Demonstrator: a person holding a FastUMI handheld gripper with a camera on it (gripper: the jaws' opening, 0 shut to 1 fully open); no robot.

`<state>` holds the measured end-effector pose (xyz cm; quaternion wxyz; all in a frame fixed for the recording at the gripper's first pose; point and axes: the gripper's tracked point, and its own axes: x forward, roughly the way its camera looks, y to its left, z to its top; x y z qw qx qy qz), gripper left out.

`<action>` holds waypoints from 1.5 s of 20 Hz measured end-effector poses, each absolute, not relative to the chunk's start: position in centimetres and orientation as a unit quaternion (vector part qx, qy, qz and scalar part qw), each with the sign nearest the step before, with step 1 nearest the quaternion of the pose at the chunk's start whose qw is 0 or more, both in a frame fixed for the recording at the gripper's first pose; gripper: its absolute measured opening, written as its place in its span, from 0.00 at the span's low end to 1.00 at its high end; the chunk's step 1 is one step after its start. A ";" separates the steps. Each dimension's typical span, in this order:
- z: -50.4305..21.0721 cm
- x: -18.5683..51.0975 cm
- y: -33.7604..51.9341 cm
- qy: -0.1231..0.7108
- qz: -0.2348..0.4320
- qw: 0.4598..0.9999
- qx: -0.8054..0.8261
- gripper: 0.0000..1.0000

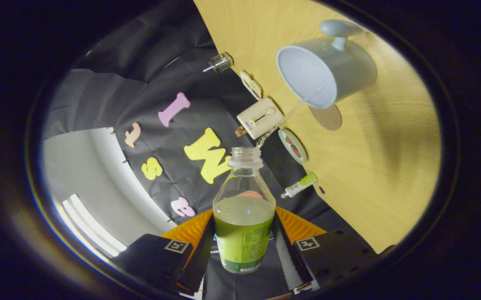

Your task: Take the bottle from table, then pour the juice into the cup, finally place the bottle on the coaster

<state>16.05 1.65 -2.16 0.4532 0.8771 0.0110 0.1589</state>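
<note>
Claw (243, 246) clamped on bottle (243, 216) at labelled lower body. Open neck, part-full: light, smooth plastic, slippery, squashable. Stream reaches cup (327, 68) on counter (390, 158).

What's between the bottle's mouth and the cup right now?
In the gripper view, a thin clear stream runs from the bottle, gripped by the gripper, to the cup, crossing in front of a cream box.

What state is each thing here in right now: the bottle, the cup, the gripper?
bottle: uncapped, part full of green juice, tipped toward the cup, a thin stream leaving its mouth.
cup: on the wooden table, stream reaching its rim.
gripper: jaws shut on the bottle.
coaster: bare beside the cup.
</note>
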 end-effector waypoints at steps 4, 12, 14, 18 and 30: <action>-1.1 16.1 1.2 0.003 0.157 0.461 0.873 0.77; -0.6 16.0 0.3 -0.012 0.160 0.419 0.894 0.77; -0.4 16.2 0.3 -0.012 0.162 0.415 0.895 0.78; -0.2 16.6 0.4 -0.004 0.160 0.406 0.900 0.78; 2.7 16.4 -1.4 -0.014 0.163 0.397 0.903 0.77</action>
